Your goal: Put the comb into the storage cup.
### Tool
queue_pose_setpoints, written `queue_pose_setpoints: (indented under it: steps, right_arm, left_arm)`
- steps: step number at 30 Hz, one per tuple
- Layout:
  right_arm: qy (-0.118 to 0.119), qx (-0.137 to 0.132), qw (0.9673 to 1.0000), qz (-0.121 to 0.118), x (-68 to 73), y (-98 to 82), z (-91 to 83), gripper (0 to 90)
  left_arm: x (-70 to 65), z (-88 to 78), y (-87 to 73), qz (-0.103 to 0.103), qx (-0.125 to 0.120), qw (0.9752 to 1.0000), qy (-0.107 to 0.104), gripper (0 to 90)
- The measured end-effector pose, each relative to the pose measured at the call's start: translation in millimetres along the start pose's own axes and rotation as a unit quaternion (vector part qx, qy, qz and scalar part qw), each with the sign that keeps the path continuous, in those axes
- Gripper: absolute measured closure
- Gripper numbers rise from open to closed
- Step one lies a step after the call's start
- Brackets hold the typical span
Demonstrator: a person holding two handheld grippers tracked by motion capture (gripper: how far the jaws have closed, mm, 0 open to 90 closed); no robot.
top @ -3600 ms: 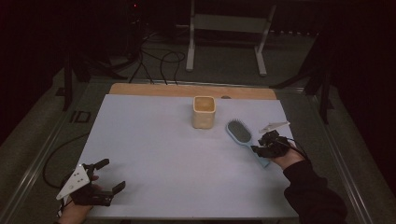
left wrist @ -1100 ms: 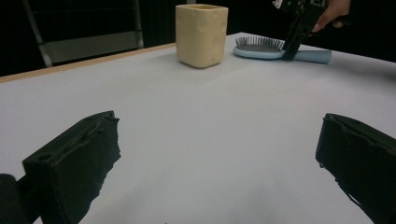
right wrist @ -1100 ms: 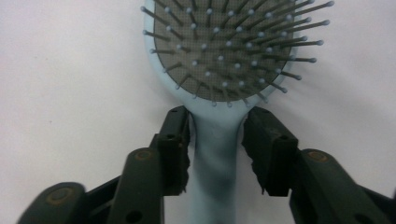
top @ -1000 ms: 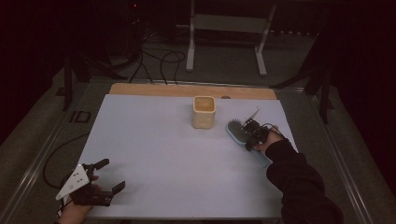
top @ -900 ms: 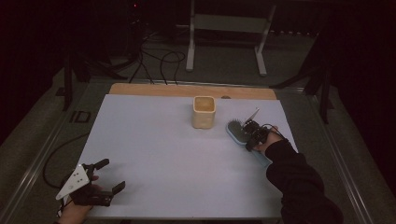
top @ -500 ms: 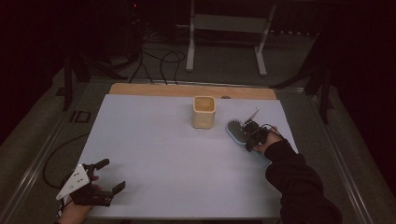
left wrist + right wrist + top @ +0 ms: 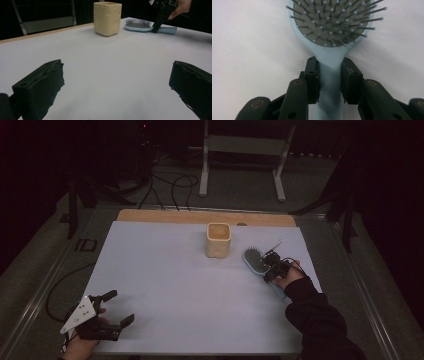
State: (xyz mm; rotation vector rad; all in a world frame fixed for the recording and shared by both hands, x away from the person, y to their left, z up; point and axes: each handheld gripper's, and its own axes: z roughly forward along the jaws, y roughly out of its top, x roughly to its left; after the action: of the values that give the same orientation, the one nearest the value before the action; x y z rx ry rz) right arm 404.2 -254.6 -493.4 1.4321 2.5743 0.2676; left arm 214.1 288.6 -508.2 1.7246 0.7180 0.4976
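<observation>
Fingers (image 7: 312, 75) of the right gripper (image 7: 329, 65): black, blocky, set on either side of the slim neck of the pale blue plastic hairbrush (image 7: 329, 53), having just been closing with that handle between them, pads now seemingly pressed to both its flanks. Looks like the grasping step, grip barely made and no lift begun. Lies flat, bristles up, on the white matte table sheet (image 7: 165, 280), right of and just beside the cream, squarish, softly dimpled cup (image 7: 218, 240), touching nothing but the sheet. Calls next, probably, for a firmer squeeze and then a straight, level raise, since smooth hard plastic tapering toward the grip could slide or swivel between flat pads, with the heavier oval head tipping down. Worth noting too: thin ball-tipped pins on a grey mesh cushion, springy rather than rigid. Meanwhile, at the near left corner, left gripper (image 7: 120, 306) resting low, fingers (image 7: 40, 87) wide apart, holding nothing.
</observation>
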Motion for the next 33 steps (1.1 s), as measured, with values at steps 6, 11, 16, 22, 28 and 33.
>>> queue_pose_setpoints:
  steps: [6, 11, 16, 22, 28, 33]
  right_arm:
    - [-0.014, -0.025, 0.9995, -0.017, 4.3, -4.6, -0.7, 70.2]
    - [-0.023, -0.052, 0.9983, -0.014, 5.4, -5.9, -3.5, 70.2]
    - [-0.017, -0.072, 0.9972, -0.008, 5.0, -5.3, -10.6, 70.2]
    - [-0.014, -0.114, 0.9934, 0.004, 7.8, -6.8, -21.9, 70.3]
    - [-0.016, -0.168, 0.9856, 0.011, 12.8, -7.0, -35.4, 70.2]
    - [-0.009, -0.199, 0.9799, 0.014, 15.0, -3.9, -45.4, 70.2]
  left_arm:
    - [0.4, -0.2, 0.0, -0.001, -0.001, 1.0000, 0.001, 0.0]
    - [0.2, -0.4, 0.1, 0.000, -0.002, 1.0000, 0.001, 0.0]
    - [0.4, -0.8, 0.0, 0.000, -0.003, 1.0000, 0.002, 0.0]
    - [0.3, -0.7, 0.0, 0.000, -0.002, 1.0000, 0.002, 0.0]
    - [0.2, -0.5, 0.1, 0.000, -0.002, 1.0000, 0.002, 0.0]
    - [0.0, -0.6, 0.2, 0.000, -0.002, 1.0000, 0.002, 0.0]
